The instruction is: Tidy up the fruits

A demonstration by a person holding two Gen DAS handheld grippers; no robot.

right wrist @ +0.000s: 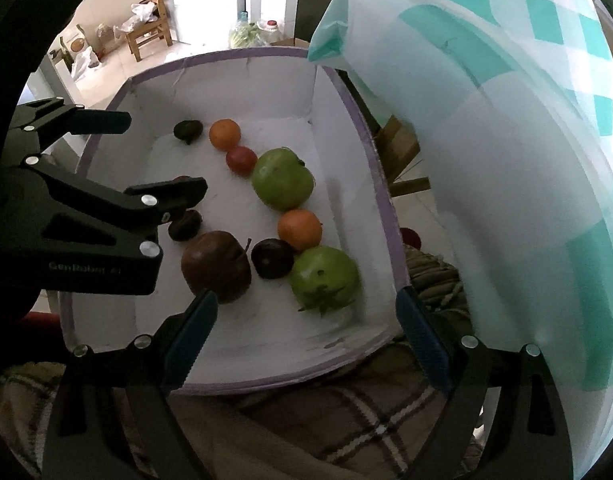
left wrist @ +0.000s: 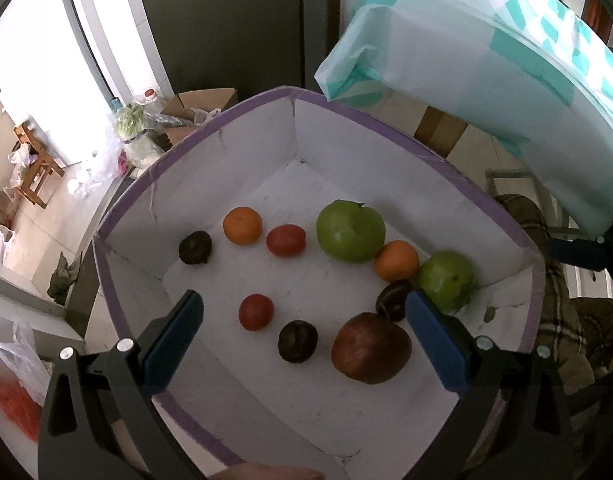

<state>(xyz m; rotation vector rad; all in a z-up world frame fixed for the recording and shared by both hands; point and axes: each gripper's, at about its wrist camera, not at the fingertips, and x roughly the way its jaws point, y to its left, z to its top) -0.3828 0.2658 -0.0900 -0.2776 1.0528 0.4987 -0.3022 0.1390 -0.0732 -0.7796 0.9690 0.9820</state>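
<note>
Inside the white box with the purple rim, ten fruits lie loose on the floor: two green ones, two oranges, two red tomatoes, three dark plums and one big brownish-red apple. The left gripper hangs over the near half of the box with its blue pads spread wide and nothing between them; the right gripper is likewise released and empty, poised over the near rim beside a teal-checked plastic bag. My guess is that a first pick is about to be chosen. To do it well I would come straight down on a fruit that stands clear of its neighbours, such as the red tomato just ahead of the left pads, and close gently so the skin does not split. The apple sits just inside the left gripper's right pad, touching a dark plum behind it, so a grab there risks nudging both. The dark plum lies between tomato and apple
</note>
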